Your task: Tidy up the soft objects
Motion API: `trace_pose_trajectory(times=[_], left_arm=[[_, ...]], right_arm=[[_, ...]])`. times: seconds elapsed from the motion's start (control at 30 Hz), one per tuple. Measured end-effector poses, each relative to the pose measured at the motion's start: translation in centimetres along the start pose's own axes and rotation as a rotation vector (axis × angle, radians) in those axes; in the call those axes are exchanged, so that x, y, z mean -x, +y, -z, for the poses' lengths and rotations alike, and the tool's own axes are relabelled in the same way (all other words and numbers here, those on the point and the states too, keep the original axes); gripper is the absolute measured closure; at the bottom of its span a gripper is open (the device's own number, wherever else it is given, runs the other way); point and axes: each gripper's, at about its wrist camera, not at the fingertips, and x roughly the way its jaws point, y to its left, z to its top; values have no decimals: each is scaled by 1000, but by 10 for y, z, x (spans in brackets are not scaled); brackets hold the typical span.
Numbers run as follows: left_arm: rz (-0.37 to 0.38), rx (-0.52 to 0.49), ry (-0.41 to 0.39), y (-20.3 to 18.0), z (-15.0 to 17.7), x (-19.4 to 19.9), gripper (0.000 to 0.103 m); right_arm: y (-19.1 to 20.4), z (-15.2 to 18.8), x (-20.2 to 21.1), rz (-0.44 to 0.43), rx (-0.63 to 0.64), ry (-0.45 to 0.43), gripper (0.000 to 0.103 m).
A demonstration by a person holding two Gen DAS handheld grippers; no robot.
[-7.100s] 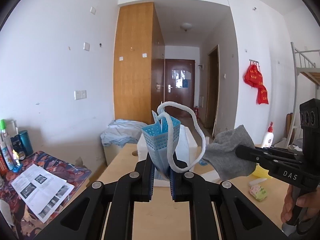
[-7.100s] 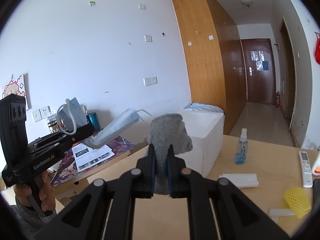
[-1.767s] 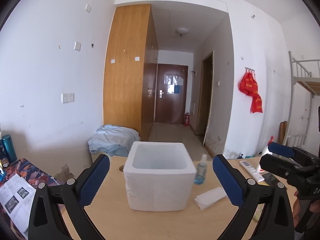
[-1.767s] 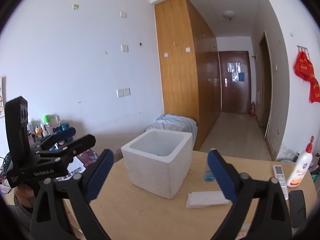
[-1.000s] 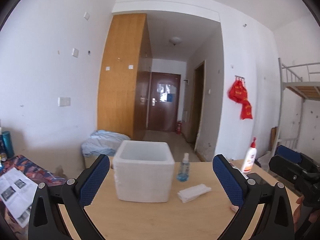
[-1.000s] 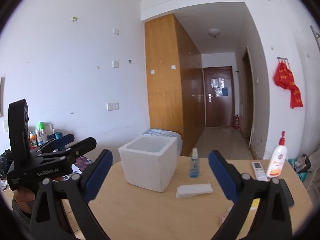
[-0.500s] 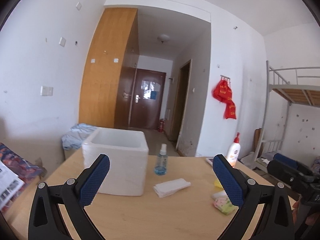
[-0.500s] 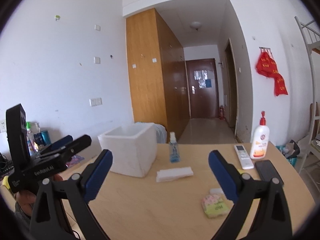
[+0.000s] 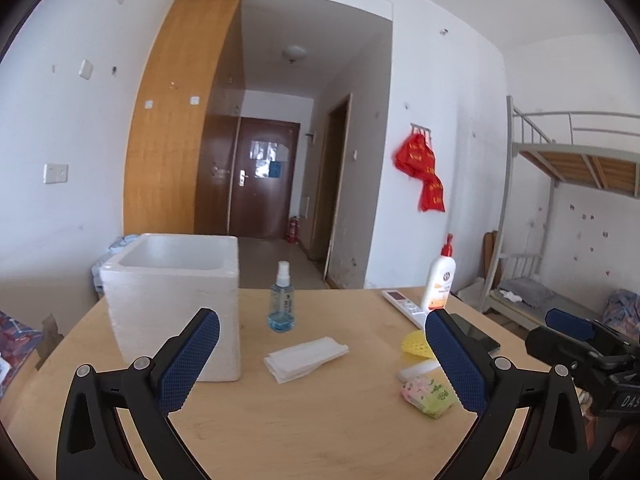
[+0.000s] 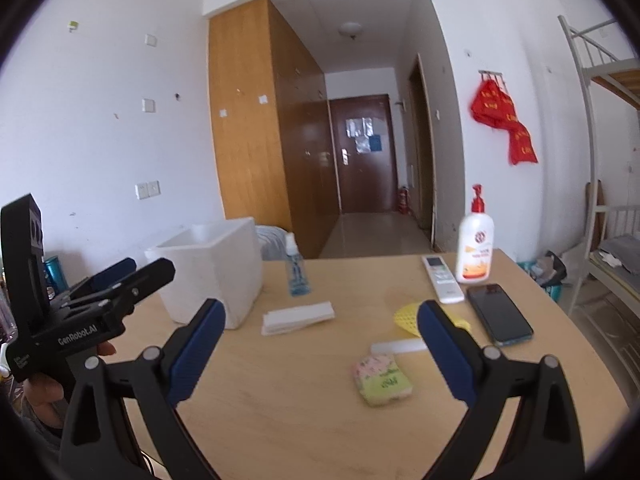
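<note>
Left gripper [image 9: 322,354] jaws spread wide, nothing held, above the wooden table [image 9: 320,432]. Right gripper [image 10: 320,344] likewise spread wide and empty. White foam box [image 9: 176,300] sits at table left, open top; contents not visible. Folded white tissue stack [image 9: 305,358] lies just right of the box, in front of a blue spray bottle [image 9: 282,300]. Pink-and-green tissue packet [image 10: 382,378] lies between the right gripper's fingers in its view, a white strip [image 10: 398,346] just behind it. Yellow foam net [image 10: 406,318] near the remote control [image 10: 440,278], phone [image 10: 498,314] and lotion pump bottle [image 10: 475,248].
</note>
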Motion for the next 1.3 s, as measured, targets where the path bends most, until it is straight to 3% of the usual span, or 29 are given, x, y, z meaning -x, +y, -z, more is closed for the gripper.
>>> trace_pose_trajectory(times=[0.47, 1.0, 1.3], left_arm=[[21, -60, 138, -12, 2, -62, 0], [-7, -2, 342, -3, 12, -151, 0], [-46, -2, 441, 0, 30, -199, 9]], right_arm=[[-33, 6, -46, 47, -48, 132, 5], [-68, -3, -114, 61, -44, 284, 5], [-81, -2, -153, 41, -30, 376, 5]])
